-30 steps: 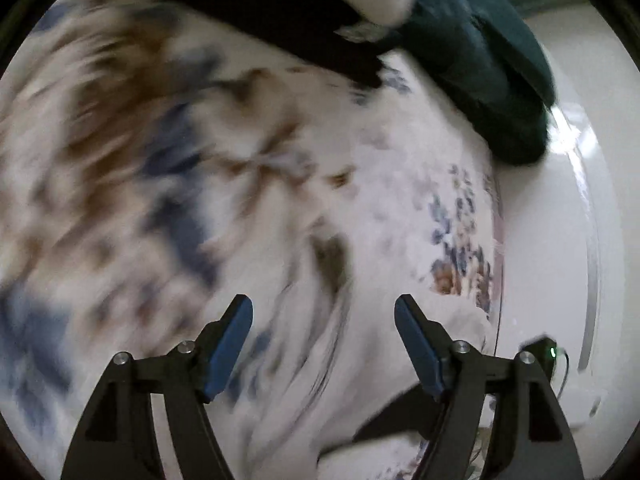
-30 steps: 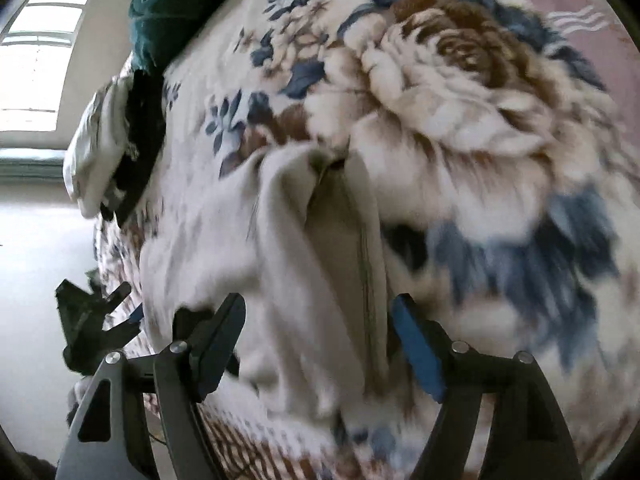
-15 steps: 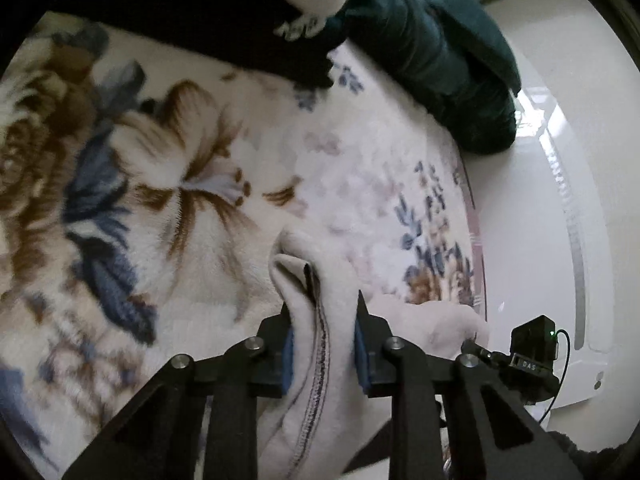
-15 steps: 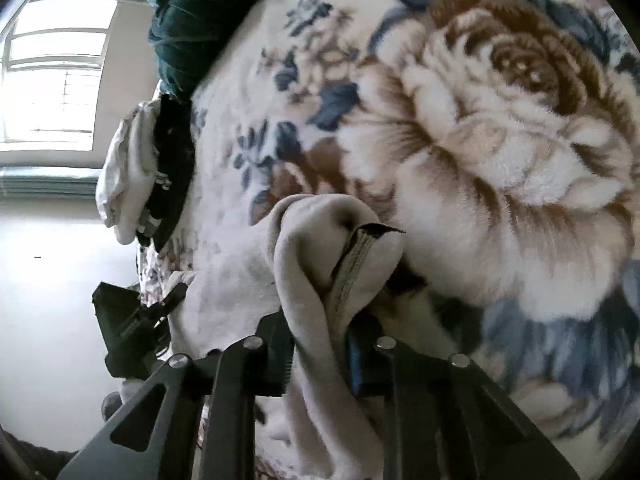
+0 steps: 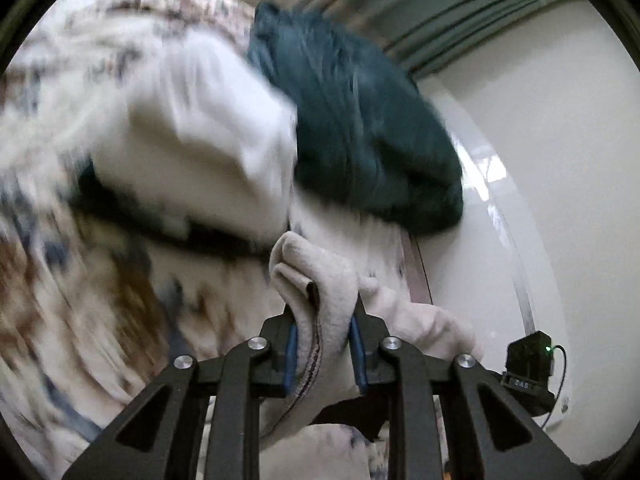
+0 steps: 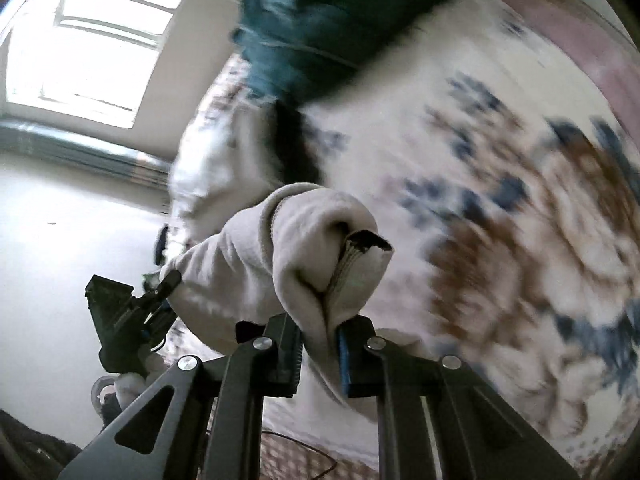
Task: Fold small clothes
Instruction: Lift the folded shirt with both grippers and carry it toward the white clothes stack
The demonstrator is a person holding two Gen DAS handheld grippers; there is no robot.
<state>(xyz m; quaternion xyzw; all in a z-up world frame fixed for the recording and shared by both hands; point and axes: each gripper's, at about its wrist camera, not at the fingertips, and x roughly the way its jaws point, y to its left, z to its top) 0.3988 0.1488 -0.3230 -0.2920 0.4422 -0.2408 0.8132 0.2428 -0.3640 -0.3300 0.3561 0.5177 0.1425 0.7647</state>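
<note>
A small cream fleece garment (image 5: 316, 268) with a striped hem is lifted off the floral blanket (image 5: 80, 300). My left gripper (image 5: 323, 320) is shut on one bunched edge of it, its blue pads pressing the cloth from both sides. In the right wrist view the same garment (image 6: 304, 232) bulges above my right gripper (image 6: 320, 334), whose jaws are closing on another bunched edge, pads against the fabric. The cloth spans between the two grippers; the left gripper's body (image 6: 120, 312) shows at the lower left there.
A dark teal blanket (image 5: 360, 128) lies heaped at the bed's far end. Beside it sits a pile of white and black clothes (image 5: 200, 140). Pale floor (image 5: 540, 200) runs along the bed's edge, and a bright window (image 6: 92, 40) is beyond.
Both grippers went from open over the garment to closed on its edges, then rose, lifting it off the blanket. Both views now tilt up toward the bed's far end.
</note>
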